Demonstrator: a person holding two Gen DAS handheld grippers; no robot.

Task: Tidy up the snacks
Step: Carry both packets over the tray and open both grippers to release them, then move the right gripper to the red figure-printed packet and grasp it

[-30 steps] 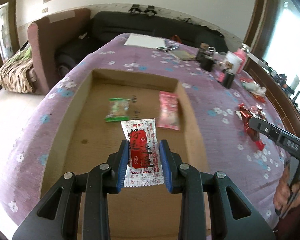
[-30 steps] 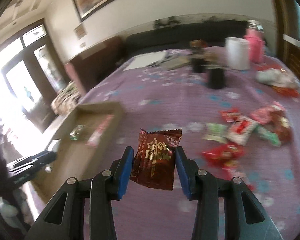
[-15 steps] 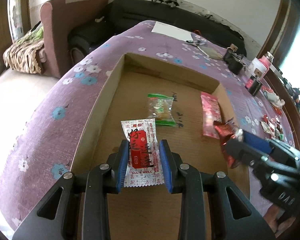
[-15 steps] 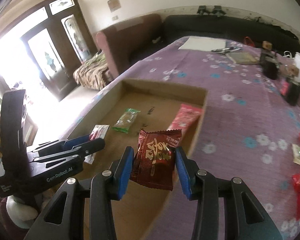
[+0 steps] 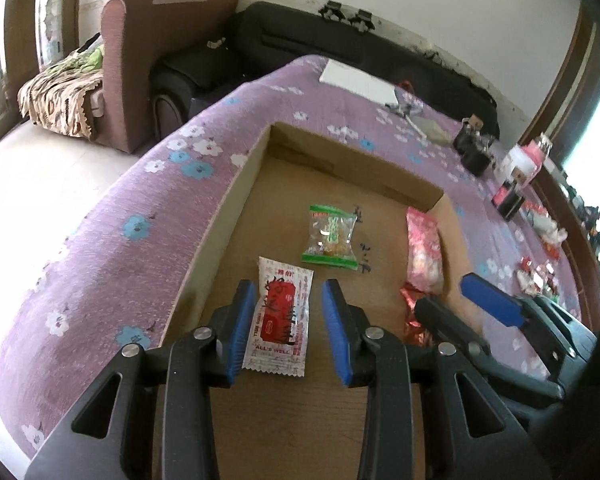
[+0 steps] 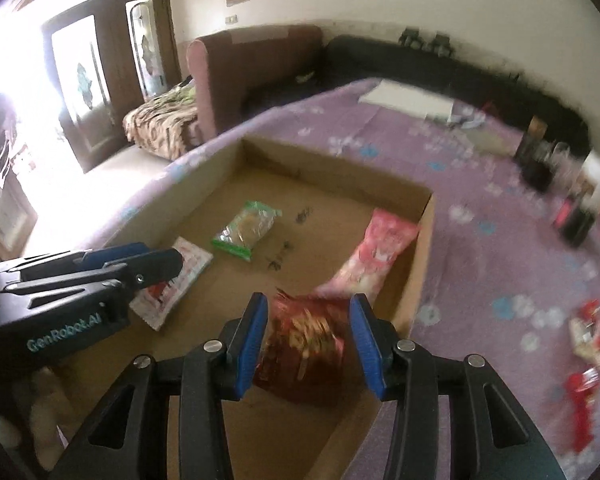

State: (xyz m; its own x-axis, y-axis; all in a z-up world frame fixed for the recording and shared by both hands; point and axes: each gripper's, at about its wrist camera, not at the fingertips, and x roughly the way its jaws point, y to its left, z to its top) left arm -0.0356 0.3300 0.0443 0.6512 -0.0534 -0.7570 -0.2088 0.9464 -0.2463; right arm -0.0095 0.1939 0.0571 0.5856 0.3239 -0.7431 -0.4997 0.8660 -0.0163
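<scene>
A shallow cardboard box (image 5: 236, 216) lies on a purple floral cloth. Over its near left floor, my left gripper (image 5: 287, 300) has its jaws opening. The white-and-red packet (image 5: 280, 312) lies between them, with a gap to the right pad. My right gripper (image 6: 308, 312) hangs over the box's near right corner, jaws opening too. A blurred dark red packet (image 6: 300, 344) sits loose between its pads. A green packet (image 5: 330, 238) and a pink packet (image 5: 424, 252) rest on the box floor farther in. The two grippers are side by side and apart.
Several loose snack packets (image 6: 592, 344) lie on the cloth right of the box. Black containers (image 5: 476, 156), a white-and-pink tub (image 5: 520, 160) and a white sheet (image 5: 356, 80) stand toward the far end. A brown armchair (image 5: 140, 60) and dark sofa are behind.
The right gripper swung left from the cloth to over the box, carrying the dark red packet. Both pairs of jaws have widened, and each packet now sits loose between them.
</scene>
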